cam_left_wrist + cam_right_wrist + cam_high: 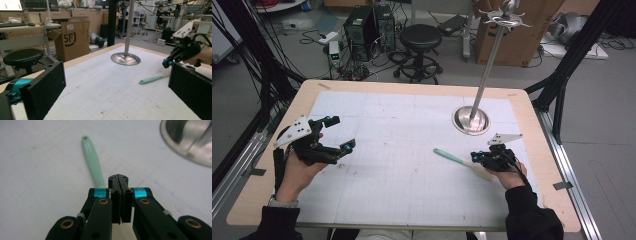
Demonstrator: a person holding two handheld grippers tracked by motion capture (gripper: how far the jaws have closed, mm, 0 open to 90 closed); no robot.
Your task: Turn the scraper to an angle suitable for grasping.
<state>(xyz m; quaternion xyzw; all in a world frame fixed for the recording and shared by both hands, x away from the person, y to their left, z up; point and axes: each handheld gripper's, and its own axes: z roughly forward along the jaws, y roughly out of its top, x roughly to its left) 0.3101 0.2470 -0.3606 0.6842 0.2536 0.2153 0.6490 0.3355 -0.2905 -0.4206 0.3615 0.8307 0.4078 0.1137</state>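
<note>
A utensil with a mint-green handle (449, 156) lies flat on the white gridded mat (402, 130), right of centre. Its pale wider end runs under my right gripper (475, 157). In the right gripper view that gripper (118, 178) has its jaws pressed together just above the handle (92, 160), with nothing seen between them. My left gripper (340, 133) is held over the mat's left side with its jaws wide apart and empty. The left gripper view looks between its jaws (116, 92) at the handle (152, 79) and the right gripper (166, 62).
A metal stand with a round dished base (470, 120) and a tall pole rises at the mat's back right, close beyond the right gripper. Past the table's far edge are a black stool (420, 37), computer towers (364, 30) and a cardboard box (517, 35).
</note>
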